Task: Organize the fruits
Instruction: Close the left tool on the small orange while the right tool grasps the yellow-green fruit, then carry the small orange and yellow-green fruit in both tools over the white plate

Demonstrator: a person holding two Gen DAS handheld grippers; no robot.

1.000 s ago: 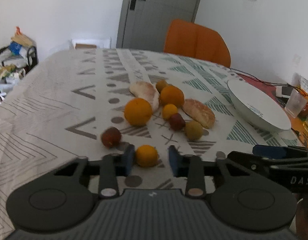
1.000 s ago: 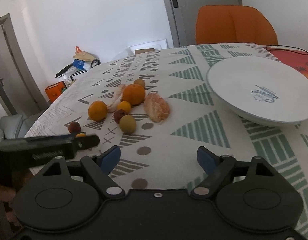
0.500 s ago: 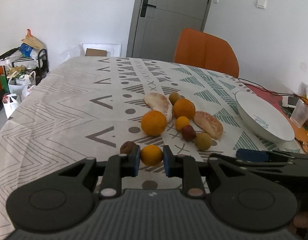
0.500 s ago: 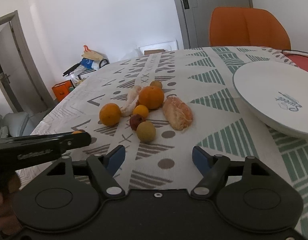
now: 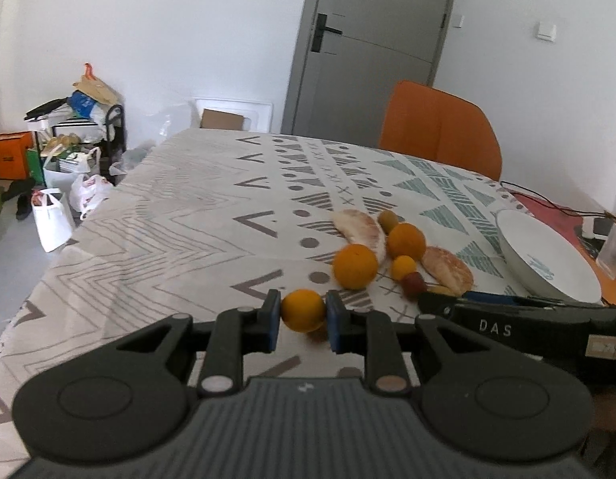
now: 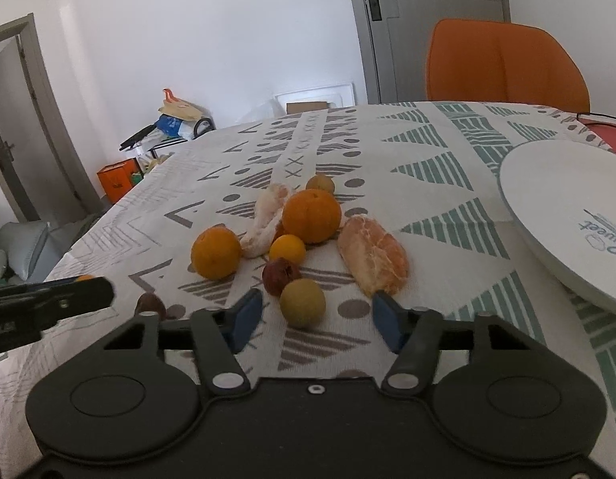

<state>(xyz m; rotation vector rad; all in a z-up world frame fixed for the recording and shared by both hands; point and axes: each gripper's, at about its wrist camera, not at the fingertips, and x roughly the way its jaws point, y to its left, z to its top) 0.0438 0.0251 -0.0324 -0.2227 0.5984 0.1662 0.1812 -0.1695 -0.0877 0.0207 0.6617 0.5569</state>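
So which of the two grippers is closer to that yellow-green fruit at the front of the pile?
Right. The right gripper has the yellow-green fruit between its closing jaws, not yet touching. The left gripper is off to the side, shut on a small orange.

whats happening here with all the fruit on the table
A person is sorting fruit with handheld tongs. The left tongs are shut on a small round orange fruit, lifted off the patterned tablecloth. The right tongs are closing around a small yellow-green round fruit, not yet touching it. The white plate holds no fruit.
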